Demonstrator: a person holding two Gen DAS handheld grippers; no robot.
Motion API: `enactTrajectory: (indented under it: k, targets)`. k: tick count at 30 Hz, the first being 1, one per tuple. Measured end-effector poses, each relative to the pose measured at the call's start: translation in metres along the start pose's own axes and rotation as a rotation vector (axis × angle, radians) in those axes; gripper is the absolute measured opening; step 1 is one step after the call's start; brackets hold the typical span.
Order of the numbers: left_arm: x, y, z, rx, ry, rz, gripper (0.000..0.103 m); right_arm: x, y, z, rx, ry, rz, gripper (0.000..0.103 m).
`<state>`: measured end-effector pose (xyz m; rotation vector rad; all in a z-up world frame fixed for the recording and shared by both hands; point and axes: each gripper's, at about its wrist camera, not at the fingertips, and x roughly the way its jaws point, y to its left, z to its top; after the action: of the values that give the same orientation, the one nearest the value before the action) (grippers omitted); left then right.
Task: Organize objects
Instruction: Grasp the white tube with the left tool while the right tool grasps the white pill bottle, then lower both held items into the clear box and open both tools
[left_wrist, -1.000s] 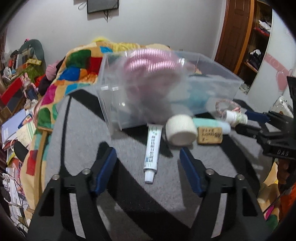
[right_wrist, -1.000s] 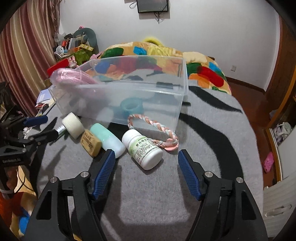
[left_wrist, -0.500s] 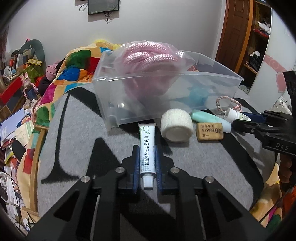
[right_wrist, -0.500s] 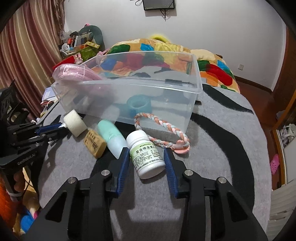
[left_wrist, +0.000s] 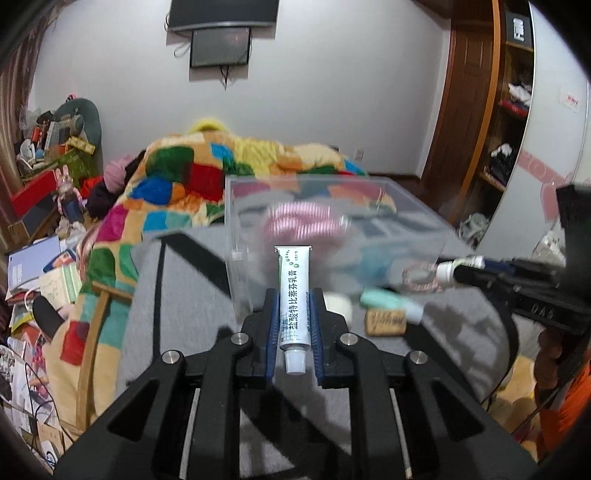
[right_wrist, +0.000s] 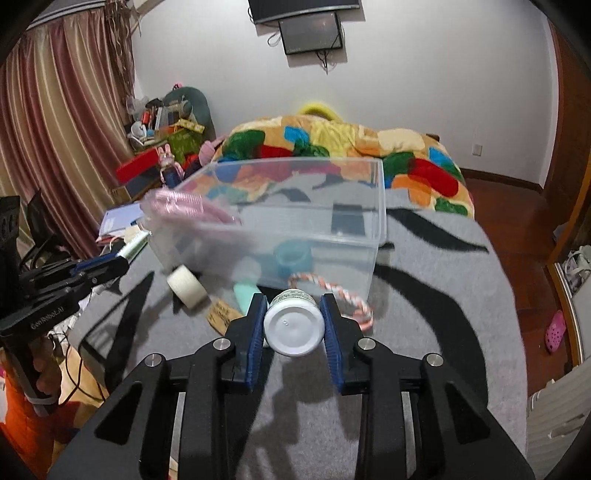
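My left gripper (left_wrist: 293, 314) is shut on a white ointment tube (left_wrist: 293, 295) and holds it above the grey blanket, in front of the clear plastic bin (left_wrist: 236, 221). My right gripper (right_wrist: 293, 317) is shut on a white pill bottle (right_wrist: 294, 326), lifted near the bin's (right_wrist: 380, 206) front wall. The bin holds a pink bagged item (left_wrist: 303, 225) and a teal tape ring (right_wrist: 293, 258). On the blanket lie a white bandage roll (right_wrist: 186, 286), a mint bottle (left_wrist: 391, 302), a brown block (left_wrist: 386, 322) and a braided ring (right_wrist: 351, 295).
A patchwork quilt (right_wrist: 332, 144) lies behind the bin. Cluttered books and boxes (left_wrist: 44, 258) sit at the left edge of the bed. A wooden door and shelves (left_wrist: 480, 110) stand at the right. The right gripper shows in the left wrist view (left_wrist: 517, 280).
Both grippers closed on their objects, the tube and the pill bottle, and lifted them off the blanket toward the bin.
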<state>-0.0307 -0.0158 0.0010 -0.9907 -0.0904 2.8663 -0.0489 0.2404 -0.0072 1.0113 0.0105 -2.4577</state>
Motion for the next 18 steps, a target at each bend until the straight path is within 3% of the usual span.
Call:
enactTrajectory:
  k: [7, 13, 18]
  targets:
    - [0.0, 0.011, 0.038, -0.031, -0.044, -0.008, 0.015, -0.01, 0.004, 0.025, 0.015, -0.087, 0.008, 0.027]
    - [0.038, 0.032, 0.064, -0.081, 0.024, -0.016, 0.015, 0.004, 0.0, 0.052, 0.032, -0.115, -0.026, 0.027]
    - [0.079, 0.048, 0.072, -0.118, 0.124, -0.071, 0.015, 0.038, -0.01, 0.064, 0.055, -0.051, -0.074, 0.027]
